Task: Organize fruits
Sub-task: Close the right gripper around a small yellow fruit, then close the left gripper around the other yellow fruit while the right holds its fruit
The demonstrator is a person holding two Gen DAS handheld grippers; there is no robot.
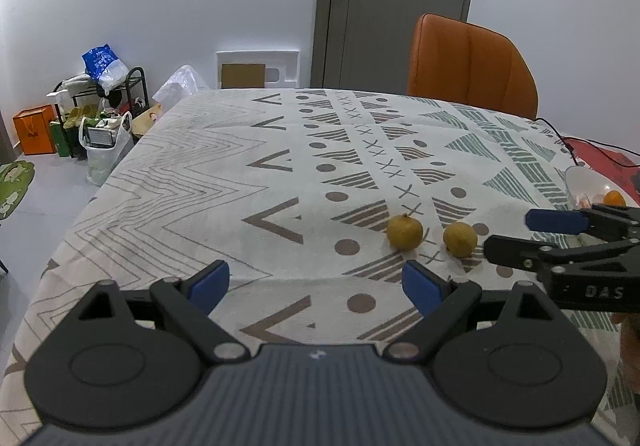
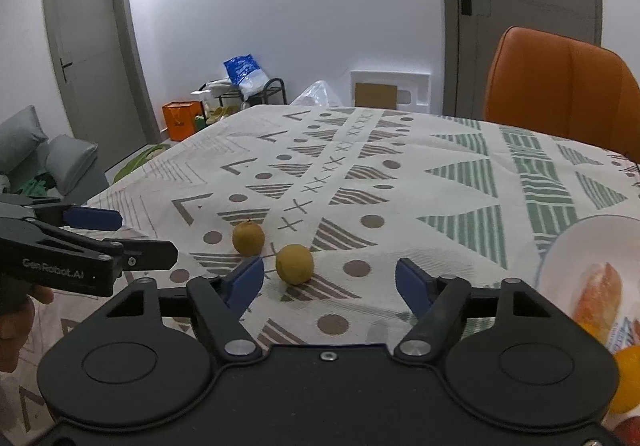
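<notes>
Two small round yellow-brown fruits [image 1: 404, 231] [image 2: 294, 263] lie side by side, just apart, on the worktop's patterned cloth [image 1: 224, 166]. The left gripper [image 1: 316, 284] and right gripper [image 2: 330, 280] both hover spread wide, empty. A white bowl [image 2: 560, 250] at the right edge holds an orange fruit [image 2: 628, 378] and what may be wrapped food.
</notes>
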